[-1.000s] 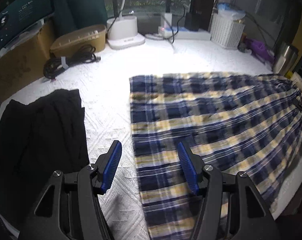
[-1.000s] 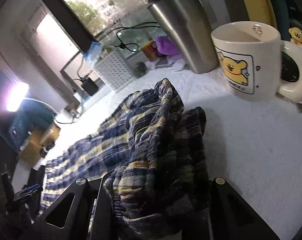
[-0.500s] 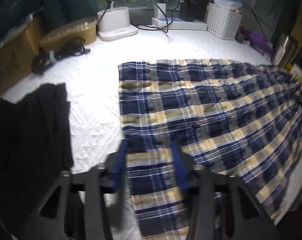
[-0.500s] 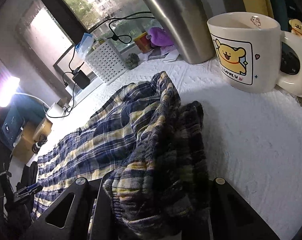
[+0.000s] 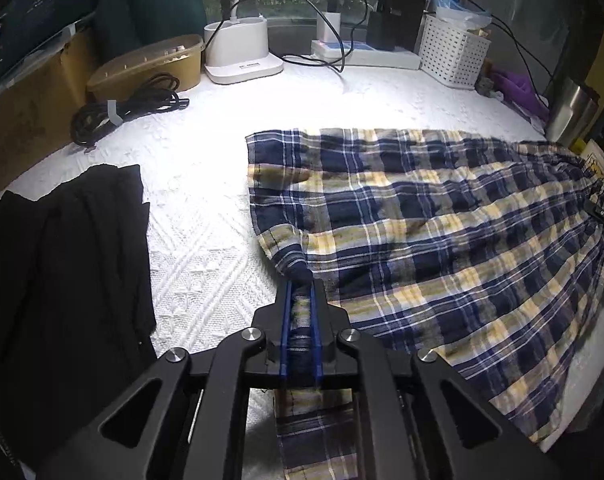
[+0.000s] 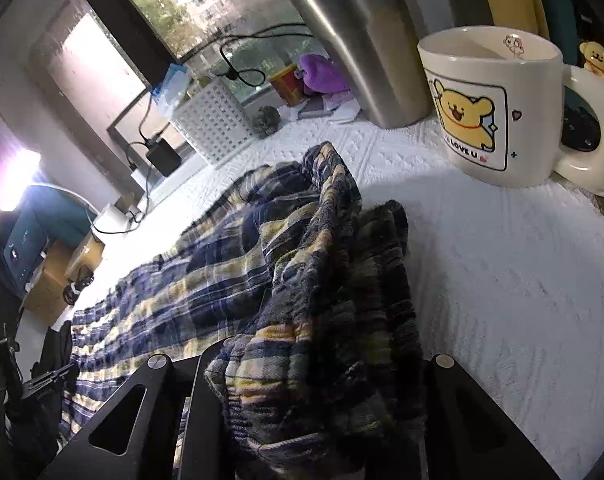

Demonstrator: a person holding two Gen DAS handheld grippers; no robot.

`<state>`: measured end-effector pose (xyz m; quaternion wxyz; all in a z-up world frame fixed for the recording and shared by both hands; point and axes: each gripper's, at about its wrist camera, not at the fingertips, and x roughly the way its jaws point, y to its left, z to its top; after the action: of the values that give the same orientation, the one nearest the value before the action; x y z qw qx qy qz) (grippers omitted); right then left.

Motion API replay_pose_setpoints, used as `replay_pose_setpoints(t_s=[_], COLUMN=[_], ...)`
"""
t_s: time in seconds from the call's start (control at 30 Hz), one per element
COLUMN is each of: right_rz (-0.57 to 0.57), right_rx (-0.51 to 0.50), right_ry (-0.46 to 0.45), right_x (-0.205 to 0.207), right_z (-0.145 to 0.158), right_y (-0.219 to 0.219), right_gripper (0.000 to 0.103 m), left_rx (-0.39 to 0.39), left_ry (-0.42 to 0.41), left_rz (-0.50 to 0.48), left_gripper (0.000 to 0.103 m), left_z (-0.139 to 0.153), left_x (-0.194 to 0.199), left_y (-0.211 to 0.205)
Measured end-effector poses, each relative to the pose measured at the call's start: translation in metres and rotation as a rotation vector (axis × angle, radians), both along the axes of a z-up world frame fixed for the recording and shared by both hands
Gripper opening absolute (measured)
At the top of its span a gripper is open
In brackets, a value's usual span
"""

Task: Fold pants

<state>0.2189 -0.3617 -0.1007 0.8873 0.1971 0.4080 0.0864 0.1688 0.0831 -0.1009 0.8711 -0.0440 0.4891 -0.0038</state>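
Note:
Blue, yellow and white plaid pants [image 5: 442, 232] lie spread on a white textured cloth [image 5: 206, 208]. My left gripper [image 5: 300, 292] is shut on the hem edge of a pant leg, which bunches up between its blue pads [image 5: 286, 320]. My right gripper [image 6: 314, 408] is shut on the gathered waistband of the pants [image 6: 318, 320]; its fingertips are hidden under the fabric. The rest of the pants [image 6: 174, 300] stretches away to the left in the right wrist view.
A black garment [image 5: 62, 280] lies at the left. Coiled black cable [image 5: 126, 108], a tan container [image 5: 150, 64], a white device [image 5: 242, 52] and a white basket [image 5: 454, 52] line the back. A steel tumbler [image 6: 362, 40] and a bear mug [image 6: 498, 108] stand close to the waistband.
My left gripper moved forward over the pant-leg hem and closed on it, bunching the fabric. My right gripper keeps its hold on the waistband and has shifted slightly.

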Motion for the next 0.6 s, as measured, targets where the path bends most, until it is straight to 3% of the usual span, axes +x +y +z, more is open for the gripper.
replay_pose_setpoints(t_s=[0.07, 0.13, 0.6], right_rz=[0.004, 0.010, 0.102], right_rx=[0.024, 0.047, -0.024], right_ry=[-0.022, -0.052, -0.166], right_x=[-0.003, -0.008, -0.023], right_z=[0.004, 0.012, 0.079], right_y=[-0.002, -0.002, 0.057], right_gripper=[0.023, 0.023, 0.023], left_rx=[-0.003, -0.011, -0.060], left_ry=[-0.025, -0.047, -0.134], left_rz=[0.010, 0.016, -0.021], left_gripper=[0.024, 0.028, 0.030], left_z=[0.007, 0.013, 0.028], left_x=[-0.003, -0.007, -0.023], left_y=[0.004, 0.008, 0.023])
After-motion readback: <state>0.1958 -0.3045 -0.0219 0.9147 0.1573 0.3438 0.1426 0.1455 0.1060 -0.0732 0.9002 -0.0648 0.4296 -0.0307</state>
